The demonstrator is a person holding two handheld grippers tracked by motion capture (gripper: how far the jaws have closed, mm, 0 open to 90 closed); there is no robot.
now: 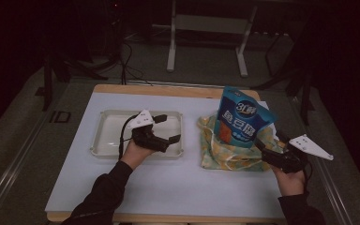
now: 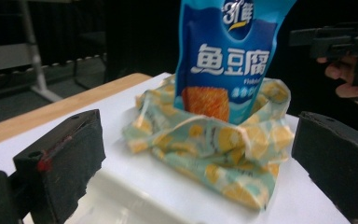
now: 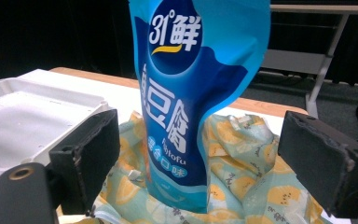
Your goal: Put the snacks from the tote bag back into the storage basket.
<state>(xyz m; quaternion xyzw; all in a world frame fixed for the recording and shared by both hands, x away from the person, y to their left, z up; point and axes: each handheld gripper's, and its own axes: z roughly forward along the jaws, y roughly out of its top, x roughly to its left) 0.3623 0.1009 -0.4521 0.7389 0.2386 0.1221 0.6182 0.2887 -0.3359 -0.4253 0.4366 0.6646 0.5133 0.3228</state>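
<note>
Blue pouch: standing upright in the yellow-patterned bag, right of the white tray. Right gripper: jaws spread, pouch ahead between them, untouched. Left gripper: jaws spread, hovering over the tray.

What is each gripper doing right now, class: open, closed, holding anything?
Left gripper: open, holding nothing, above the white tray.
Right gripper: open, holding nothing, beside the blue pouch standing in the patterned bag.
</note>
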